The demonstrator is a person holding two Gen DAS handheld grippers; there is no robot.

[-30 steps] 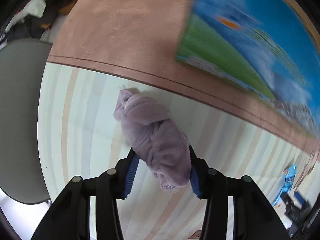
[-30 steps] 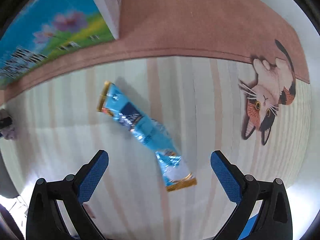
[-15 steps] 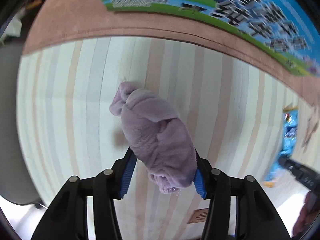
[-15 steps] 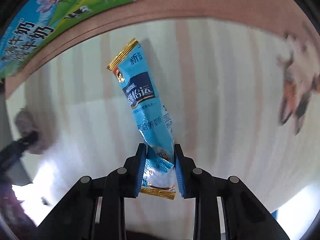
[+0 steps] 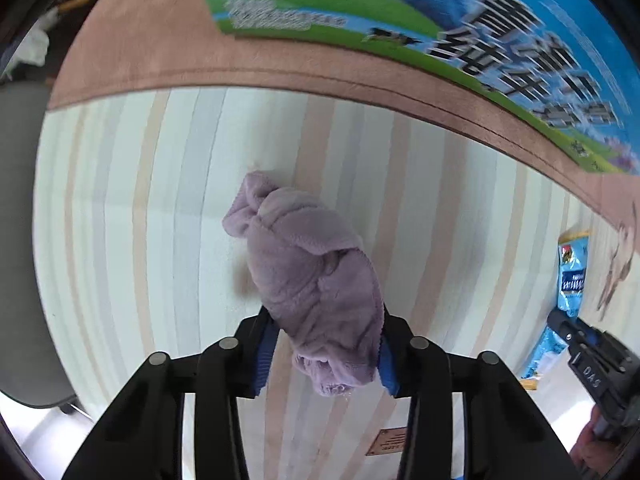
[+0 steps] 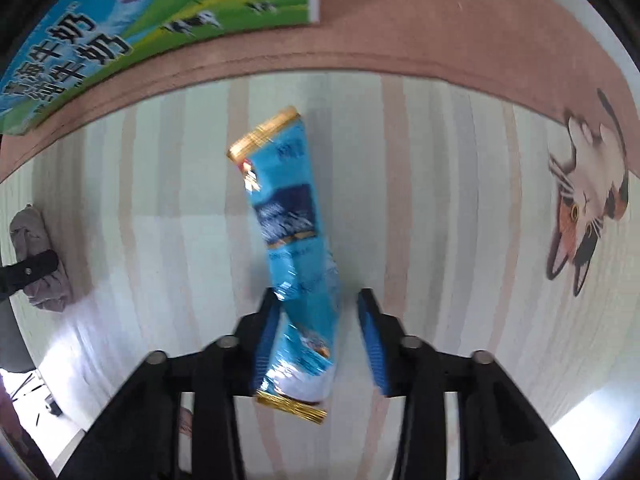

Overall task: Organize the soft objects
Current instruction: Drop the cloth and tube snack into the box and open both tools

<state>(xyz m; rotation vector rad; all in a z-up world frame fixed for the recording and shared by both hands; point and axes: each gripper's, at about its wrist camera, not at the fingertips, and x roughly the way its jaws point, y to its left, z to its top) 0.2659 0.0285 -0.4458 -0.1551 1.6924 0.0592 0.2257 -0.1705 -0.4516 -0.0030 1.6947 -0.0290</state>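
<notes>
A crumpled purple cloth (image 5: 312, 280) hangs over the striped mat (image 5: 160, 240), and my left gripper (image 5: 325, 314) is shut on its lower end. The cloth (image 6: 32, 232) also shows at the left edge of the right wrist view. A blue stick packet (image 6: 284, 208) with gold ends stands crumpled between the pads of my right gripper (image 6: 316, 296), pressed against the left pad. Blur hides its contact with the right pad. In the left wrist view the right gripper (image 5: 560, 324) sits over the packet (image 5: 572, 276).
A large blue and green milk carton box (image 5: 440, 20) lies on the mat's brown border (image 5: 140, 60) at the back. A printed cat (image 6: 588, 208) marks the mat's right side. A grey rounded seat (image 5: 16, 240) lies left of the mat. A hand (image 5: 588, 440) holds the right gripper.
The right jaws went from wide open to closed around the packet, which turned from slanting to nearly upright in view. The left gripper carried the cloth toward the packet.
</notes>
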